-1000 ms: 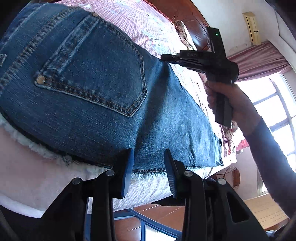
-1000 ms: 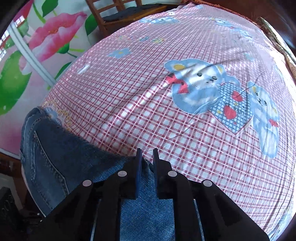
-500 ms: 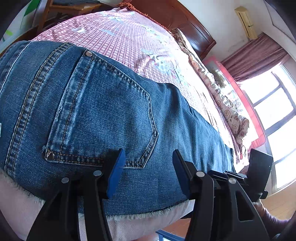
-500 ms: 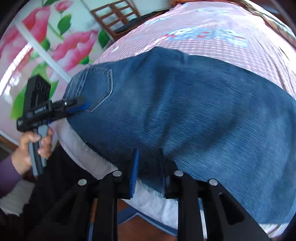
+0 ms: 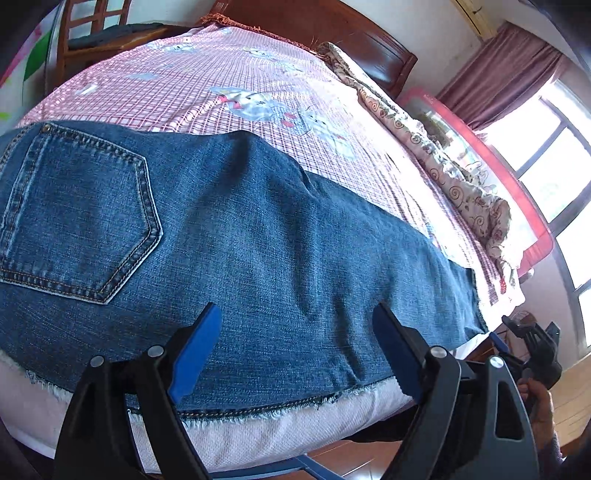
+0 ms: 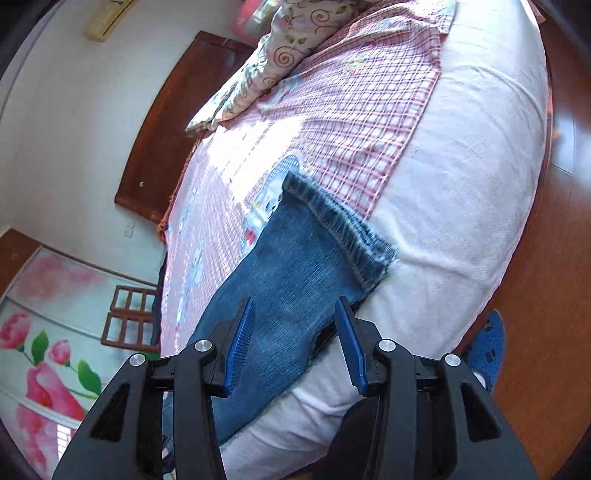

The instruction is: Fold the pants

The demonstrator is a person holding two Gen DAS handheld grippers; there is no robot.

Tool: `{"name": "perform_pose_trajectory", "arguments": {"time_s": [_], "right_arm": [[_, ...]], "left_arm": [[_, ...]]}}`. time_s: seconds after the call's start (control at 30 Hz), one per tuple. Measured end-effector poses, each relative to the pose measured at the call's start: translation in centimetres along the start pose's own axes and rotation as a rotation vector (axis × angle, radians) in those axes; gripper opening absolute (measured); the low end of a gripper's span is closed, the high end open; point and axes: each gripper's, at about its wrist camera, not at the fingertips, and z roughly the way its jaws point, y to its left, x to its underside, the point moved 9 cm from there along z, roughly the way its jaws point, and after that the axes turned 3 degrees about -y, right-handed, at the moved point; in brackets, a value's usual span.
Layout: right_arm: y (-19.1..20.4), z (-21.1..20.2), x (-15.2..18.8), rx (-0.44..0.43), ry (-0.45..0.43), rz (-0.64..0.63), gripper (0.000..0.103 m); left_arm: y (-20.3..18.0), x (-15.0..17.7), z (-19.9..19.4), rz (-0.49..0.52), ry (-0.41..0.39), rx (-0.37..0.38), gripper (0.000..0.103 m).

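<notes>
No readable text

No words, brand names, numbers or signs can be made out on anything in either wrist view.

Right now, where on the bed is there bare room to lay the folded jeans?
Free: the checked sheet between the jeans and the headboard, bounded on the window side by the floral quilt. Also the white mattress beyond the jeans hem. Crowded: the near edge, where the jeans lie under the left gripper and right gripper.
</notes>
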Motion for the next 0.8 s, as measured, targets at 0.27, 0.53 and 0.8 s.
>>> {"name": "perform_pose_trajectory", "arguments": {"time_s": [0.27, 0.53, 0.8], "right_arm": [[-5.0, 1.7, -1.8, 0.075, -0.052, 0.109, 0.044], [-4.4, 1.5, -1.9, -0.005, -0.089, 0.095, 0.051], [-3.4, 2.5, -1.5, 0.034, -0.063, -0.01, 0.019]], "left_arm": [[0.1, 1.8, 3.1, 0.16, 0.067, -0.201, 0.101], [0.3, 1.6, 2.7, 0.148, 0.058, -0.215, 0.101], [-4.3, -0.6, 1.1, 0.033, -0.013, -0.016, 0.095]]}}
